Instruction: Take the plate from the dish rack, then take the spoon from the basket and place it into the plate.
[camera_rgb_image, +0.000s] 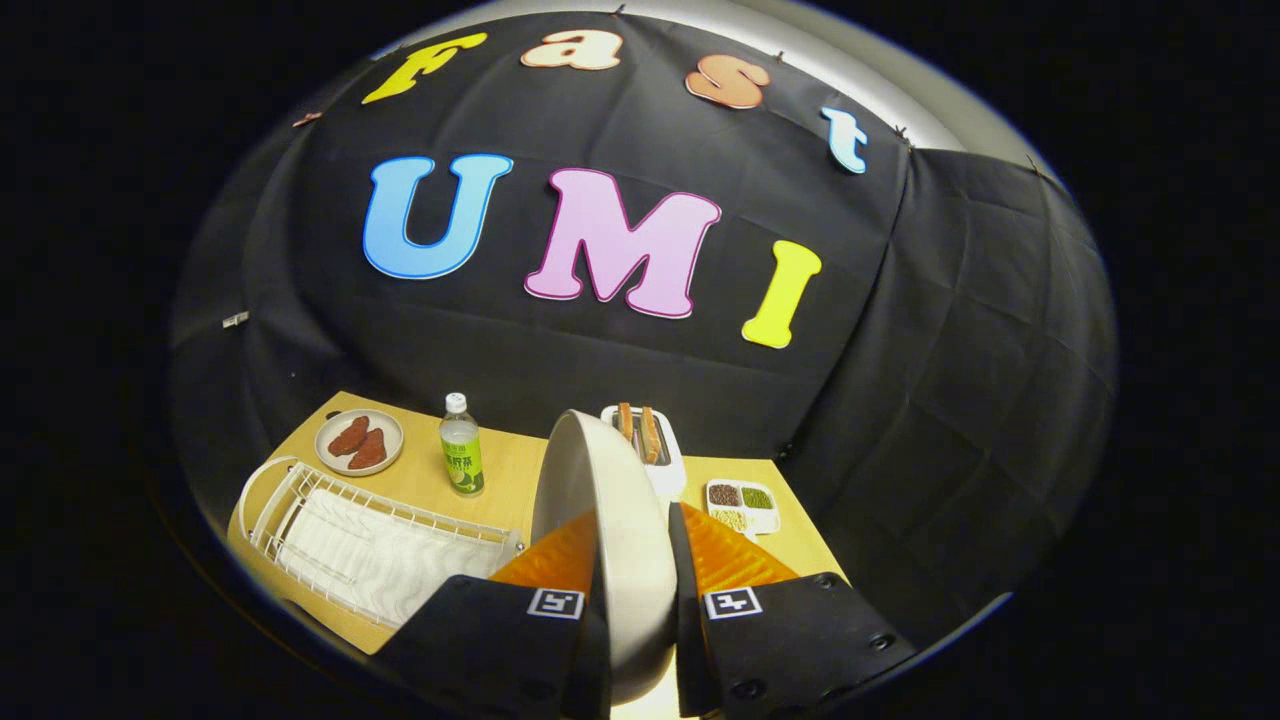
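A cream plate (610, 510) stands on edge between my two fingers, held up above the wooden table (505, 460). My gripper (635, 560) is shut on the plate, one finger pressing each face. The white wire dish rack (350, 535) lies to the left of the fingers and below them, with a white ribbed mat inside and no dishes in it.
Beyond the rack sit a small plate with two reddish-brown pieces of food (359, 441) and a green-labelled bottle (461, 455). A white toaster with toast (648, 445) stands behind the held plate. A white divided tray of grains (742, 505) lies to the right.
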